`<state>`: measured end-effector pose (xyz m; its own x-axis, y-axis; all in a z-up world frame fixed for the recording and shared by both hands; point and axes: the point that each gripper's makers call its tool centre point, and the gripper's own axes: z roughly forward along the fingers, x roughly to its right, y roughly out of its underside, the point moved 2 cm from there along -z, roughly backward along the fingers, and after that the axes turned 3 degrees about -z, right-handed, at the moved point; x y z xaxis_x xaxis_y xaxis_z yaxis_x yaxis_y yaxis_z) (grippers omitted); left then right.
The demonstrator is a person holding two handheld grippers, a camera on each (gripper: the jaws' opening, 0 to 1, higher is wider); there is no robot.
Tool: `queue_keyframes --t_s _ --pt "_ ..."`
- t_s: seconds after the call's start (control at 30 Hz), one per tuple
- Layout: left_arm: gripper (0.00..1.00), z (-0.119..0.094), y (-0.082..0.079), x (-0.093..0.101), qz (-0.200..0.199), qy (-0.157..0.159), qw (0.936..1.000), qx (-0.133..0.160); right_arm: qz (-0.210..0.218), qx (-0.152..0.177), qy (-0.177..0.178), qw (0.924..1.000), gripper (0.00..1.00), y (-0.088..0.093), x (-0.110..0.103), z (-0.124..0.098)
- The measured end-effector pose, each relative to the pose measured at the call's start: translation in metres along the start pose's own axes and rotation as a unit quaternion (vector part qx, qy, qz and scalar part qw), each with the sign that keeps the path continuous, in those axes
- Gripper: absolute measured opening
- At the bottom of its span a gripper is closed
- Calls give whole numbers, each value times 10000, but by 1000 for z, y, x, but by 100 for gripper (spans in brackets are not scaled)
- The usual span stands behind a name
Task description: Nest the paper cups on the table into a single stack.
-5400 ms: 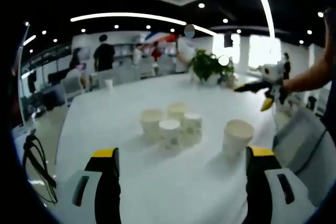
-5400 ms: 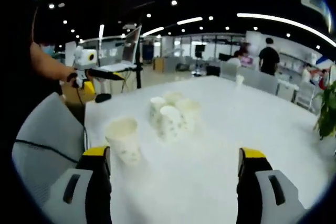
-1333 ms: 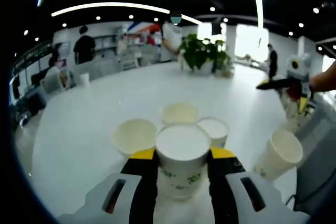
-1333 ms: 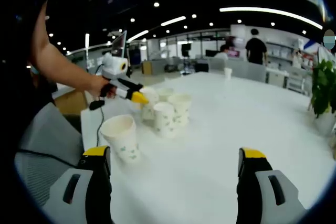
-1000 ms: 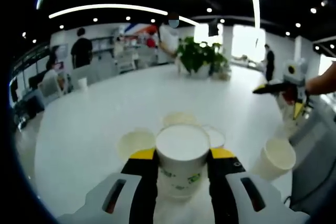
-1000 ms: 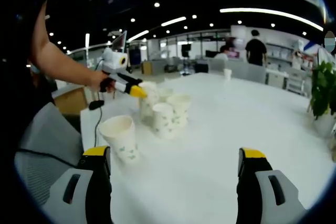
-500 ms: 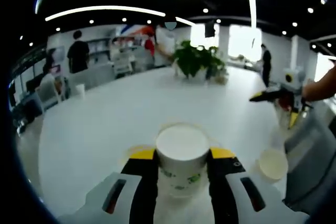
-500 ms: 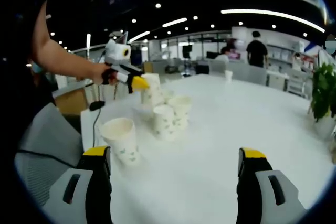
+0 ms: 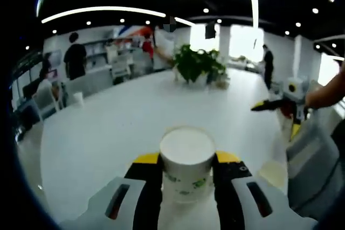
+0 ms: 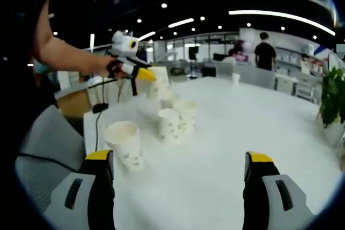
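My left gripper (image 9: 187, 158) is shut on a white paper cup (image 9: 187, 146) with a green print, held upright in the air. In the right gripper view this gripper (image 10: 148, 77) holds that cup (image 10: 161, 84) above a cluster of cups (image 10: 177, 118) standing on the white table (image 10: 226, 149). A single cup (image 10: 125, 144) stands apart, nearer the table's edge; its rim (image 9: 273, 173) shows low right in the left gripper view. My right gripper (image 10: 179, 160) hovers open over the table with nothing between its jaws, well short of the cups.
A potted plant (image 9: 197, 65) stands far across the table, and a small cup (image 10: 235, 78) sits at the far side. A grey chair (image 10: 46, 149) is by the table's edge near the lone cup. People stand in the background.
The left gripper has risen with the cup in it, lifting it out of the cluster and above the other cups. The right gripper has stayed where it was, still open.
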<state>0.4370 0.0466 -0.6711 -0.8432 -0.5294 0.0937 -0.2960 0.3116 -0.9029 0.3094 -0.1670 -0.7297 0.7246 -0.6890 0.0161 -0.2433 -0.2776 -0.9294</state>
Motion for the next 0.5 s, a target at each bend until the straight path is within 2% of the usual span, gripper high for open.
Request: queue_keyframes --t_s 0.2,0.5 --pt "34 -1 -16 4 169 78 9998 -70 -13 10 -9 10000 100 -1 0 1" --pt "34 -1 -29 7 209 184 9996 -77 -36 10 -14 10000 100 -3 1 0"
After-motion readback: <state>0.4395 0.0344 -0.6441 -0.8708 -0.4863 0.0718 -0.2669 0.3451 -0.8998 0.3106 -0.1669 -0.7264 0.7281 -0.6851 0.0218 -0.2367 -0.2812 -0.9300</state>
